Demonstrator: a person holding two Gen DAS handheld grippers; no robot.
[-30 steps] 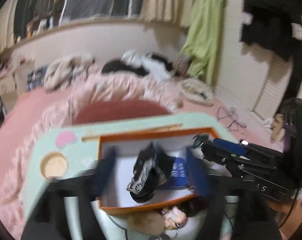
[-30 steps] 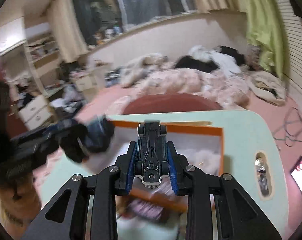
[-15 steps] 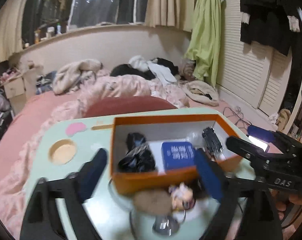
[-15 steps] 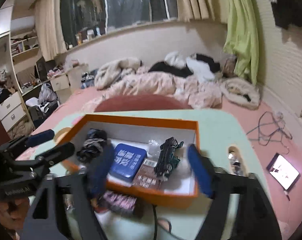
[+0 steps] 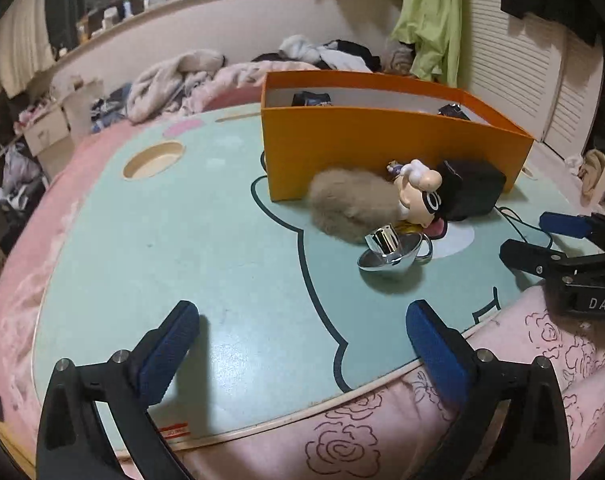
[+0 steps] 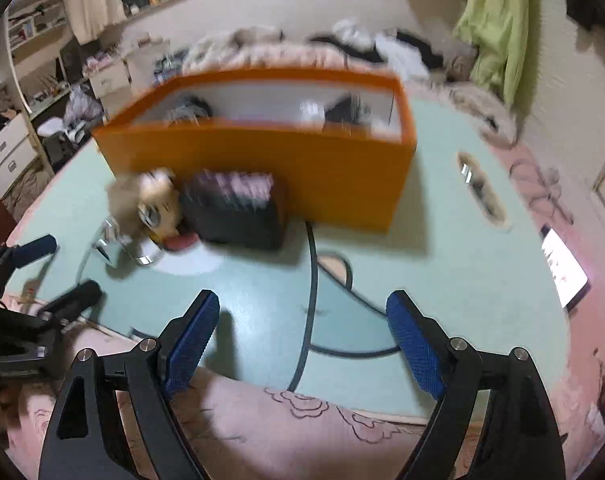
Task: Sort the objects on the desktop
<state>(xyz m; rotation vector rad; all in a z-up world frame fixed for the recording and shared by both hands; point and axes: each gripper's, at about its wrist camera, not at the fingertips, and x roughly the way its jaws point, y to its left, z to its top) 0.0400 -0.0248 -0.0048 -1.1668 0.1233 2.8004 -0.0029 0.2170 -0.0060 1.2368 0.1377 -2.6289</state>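
Looking through the left wrist view first: the only writing I can actually read is "DAS" in white on the black body of the right gripper [image 5: 542, 236], which pokes in from the right edge. There's also a small red-and-white sticker [image 5: 174, 431] on the near rim of the mint-green table [image 5: 182, 240], but the print is too tiny to make out. The orange box [image 5: 382, 148] stands on the table with a tall front wall, so its contents are mostly hidden; just the tops of a couple of dark things peek over the rim. Right against that front wall lie a beige fur pompom [image 5: 350, 208], a little cartoon figure [image 5: 422, 192] and a black pouch [image 5: 470, 192], all bunched together and touching. A shiny metal cup [image 5: 386, 254] lies tipped just in front of them. The left gripper [image 5: 302, 328] is spread wide with nothing between its blue pads, hovering over bare tabletop near the table's front edge.

Right wrist view is blurry. Same orange box [image 6: 262, 160], with dark shapes and something white inside that I can't identify. The black pouch [image 6: 238, 212] has a pink pattern on top, unreadable. The right gripper [image 6: 302, 320] is empty, its jaws opening, over the near edge of the table [image 6: 462, 240]. A lit phone screen [image 6: 564, 268] lies beyond the table's right edge. The left gripper [image 6: 58, 268] shows at the left edge.
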